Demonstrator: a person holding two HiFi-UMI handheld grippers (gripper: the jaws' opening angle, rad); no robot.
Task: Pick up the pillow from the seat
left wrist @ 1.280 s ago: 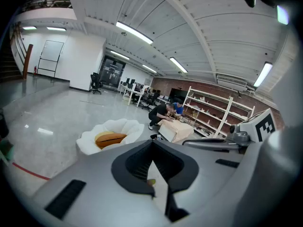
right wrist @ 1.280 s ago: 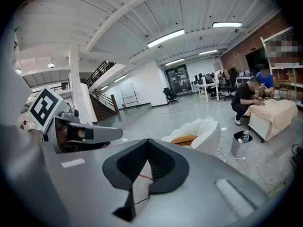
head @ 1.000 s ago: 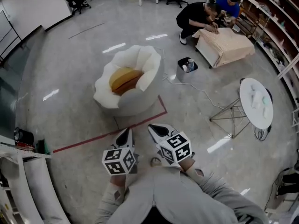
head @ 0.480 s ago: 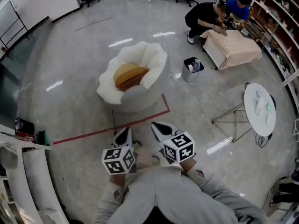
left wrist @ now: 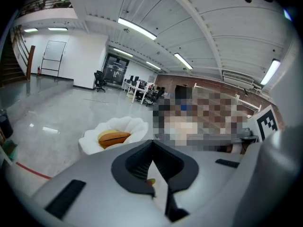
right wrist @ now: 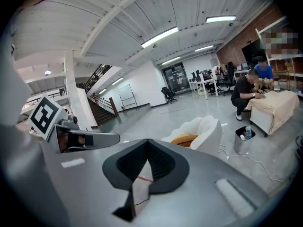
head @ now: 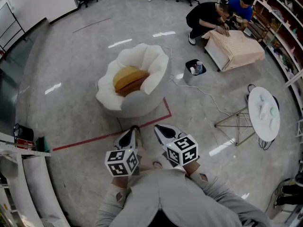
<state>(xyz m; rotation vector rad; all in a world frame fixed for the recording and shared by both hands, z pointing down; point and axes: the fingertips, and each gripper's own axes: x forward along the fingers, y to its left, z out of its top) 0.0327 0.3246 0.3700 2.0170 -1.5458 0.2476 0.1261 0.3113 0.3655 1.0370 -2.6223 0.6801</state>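
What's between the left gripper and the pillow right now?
Head view: from the left gripper, grey floor crossed by a red tape line, then the near wall of the white seat, with the pillow inside it.

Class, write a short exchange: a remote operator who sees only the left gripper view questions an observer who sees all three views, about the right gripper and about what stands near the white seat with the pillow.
Operator: My left gripper is shut, and the pillow lies in the seat ahead. Is the right gripper open?
Observer: No. The right gripper view shows its jaws together, with nothing between them.
Operator: Does anything stand beside the seat?
Observer: Yes. In the head view a grey bin stands on the floor to the right of the seat, apart from it.
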